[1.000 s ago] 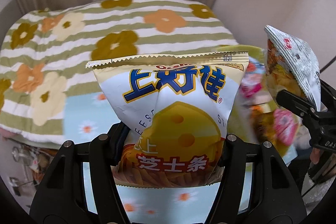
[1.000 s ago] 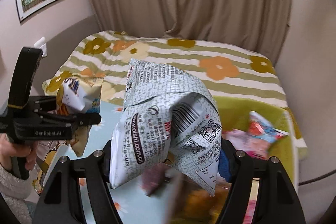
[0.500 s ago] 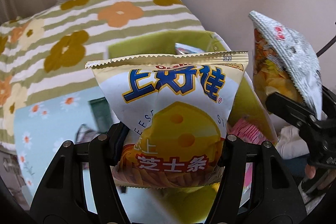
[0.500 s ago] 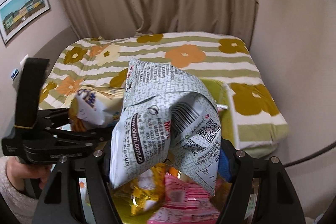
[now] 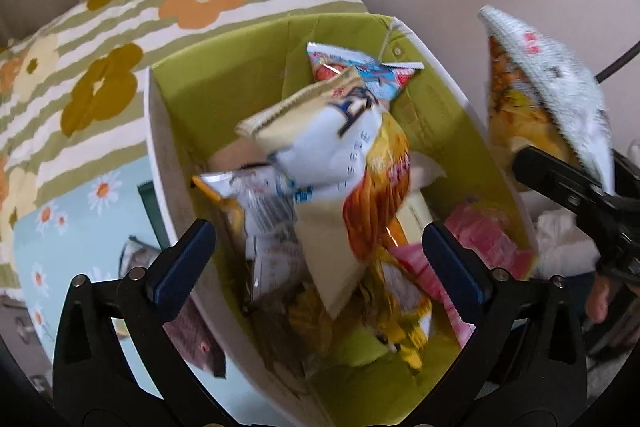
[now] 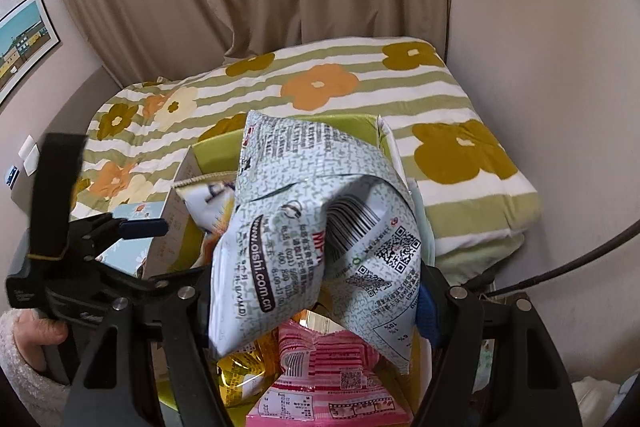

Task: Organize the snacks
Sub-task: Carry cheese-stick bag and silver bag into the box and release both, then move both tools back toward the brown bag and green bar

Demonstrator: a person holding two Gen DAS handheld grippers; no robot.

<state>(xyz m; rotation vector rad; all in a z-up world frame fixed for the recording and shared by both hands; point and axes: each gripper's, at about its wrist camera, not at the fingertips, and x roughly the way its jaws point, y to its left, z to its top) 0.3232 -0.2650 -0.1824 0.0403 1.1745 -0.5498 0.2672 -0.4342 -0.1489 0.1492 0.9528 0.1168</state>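
My left gripper (image 5: 316, 259) is open above the green storage box (image 5: 224, 75). The yellow-and-white cheese snack bag (image 5: 344, 147) is free of the jaws and blurred, tumbling into the box among other packets. My right gripper (image 6: 320, 291) is shut on a silver printed snack bag (image 6: 316, 223), held over the same box (image 6: 216, 151). That bag also shows in the left wrist view (image 5: 548, 91) at the right of the box. The left gripper shows in the right wrist view (image 6: 136, 229) at the left.
The box holds several packets, among them a pink one (image 6: 332, 379) and a red-and-blue one (image 5: 360, 67). It sits on a light blue daisy cloth (image 5: 80, 211) beside a striped flowered bed (image 6: 328, 87). A wall and curtain stand behind. A cable (image 6: 560, 267) runs at right.
My left gripper has opened and let go of the cheese snack bag, which is dropping into the box. Both grippers have moved over the box; the right still holds its bag.
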